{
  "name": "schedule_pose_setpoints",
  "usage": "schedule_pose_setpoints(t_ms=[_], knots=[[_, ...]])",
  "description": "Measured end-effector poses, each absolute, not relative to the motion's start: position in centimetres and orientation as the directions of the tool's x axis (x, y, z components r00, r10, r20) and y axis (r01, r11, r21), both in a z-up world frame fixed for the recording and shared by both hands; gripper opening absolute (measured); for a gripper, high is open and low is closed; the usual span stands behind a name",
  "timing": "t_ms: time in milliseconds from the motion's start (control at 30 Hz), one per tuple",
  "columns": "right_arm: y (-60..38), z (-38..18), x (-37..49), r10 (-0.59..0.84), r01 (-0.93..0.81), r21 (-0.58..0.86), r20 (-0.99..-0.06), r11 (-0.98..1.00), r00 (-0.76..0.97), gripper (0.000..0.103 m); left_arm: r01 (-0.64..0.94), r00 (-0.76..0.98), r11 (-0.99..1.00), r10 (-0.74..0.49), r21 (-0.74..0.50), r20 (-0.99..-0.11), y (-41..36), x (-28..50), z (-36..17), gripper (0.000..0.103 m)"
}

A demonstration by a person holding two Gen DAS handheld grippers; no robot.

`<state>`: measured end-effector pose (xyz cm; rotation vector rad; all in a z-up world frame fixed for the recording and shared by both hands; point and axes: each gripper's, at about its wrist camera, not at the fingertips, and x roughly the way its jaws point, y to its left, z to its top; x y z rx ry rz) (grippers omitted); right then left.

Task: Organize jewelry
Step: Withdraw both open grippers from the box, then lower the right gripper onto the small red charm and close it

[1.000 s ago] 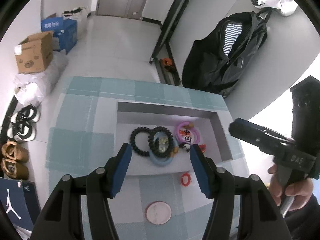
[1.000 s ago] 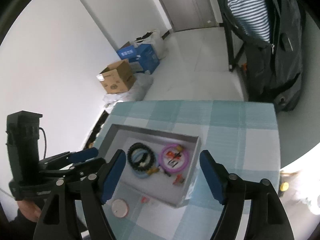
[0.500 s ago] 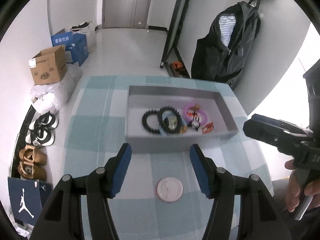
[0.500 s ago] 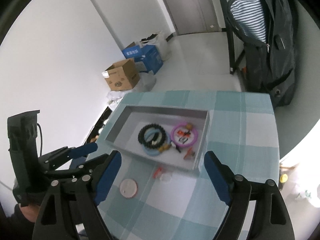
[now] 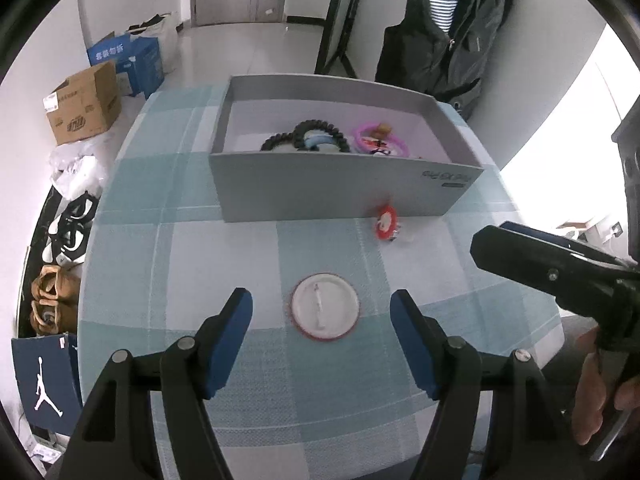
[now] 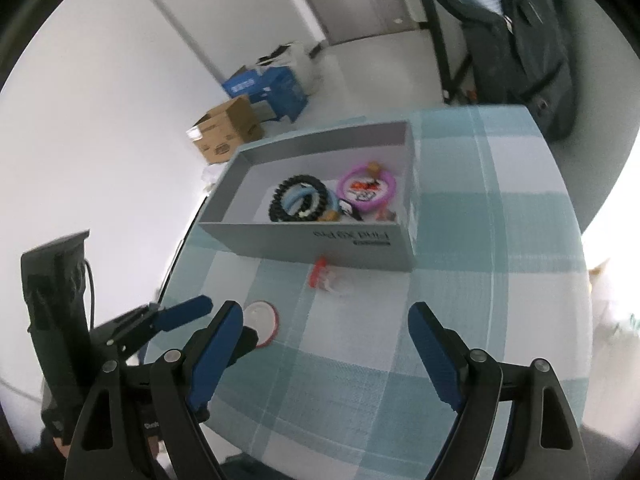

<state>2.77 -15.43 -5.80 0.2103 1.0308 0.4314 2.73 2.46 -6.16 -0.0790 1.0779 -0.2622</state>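
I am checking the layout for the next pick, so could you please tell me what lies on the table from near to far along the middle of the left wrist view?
left gripper → round white badge between its open fingers → small red charm against the box front → grey box → black bead bracelet and pink ring inside.

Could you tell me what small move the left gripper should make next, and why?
Probably ease the left gripper forward and down so its open jaws straddle the round white red-rimmed badge. The badge lies flat on the checked tablecloth, outside the grey box that already holds bracelets, and sits centred just ahead of the fingertips.
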Motion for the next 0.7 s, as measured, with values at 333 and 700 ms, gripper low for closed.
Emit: schedule_pose_setpoints(t_ms=[333,700], knots=[[-14.2,-7.6,4.5,0.385,-0.187,0.337,-0.822,0.923,0.419,0.085,0.185,0.415,0.969,-0.228,-0.164,-0.881,3.0,2.5,-6.8,0.067],[-11.7,-8.4,5.9,0.36,-0.207,0.298,-0.834,0.932,0.418,0.07,0.132,0.404,0.976,-0.213,-0.173,-0.89,5.2,3.1,-7.6,0.067]])
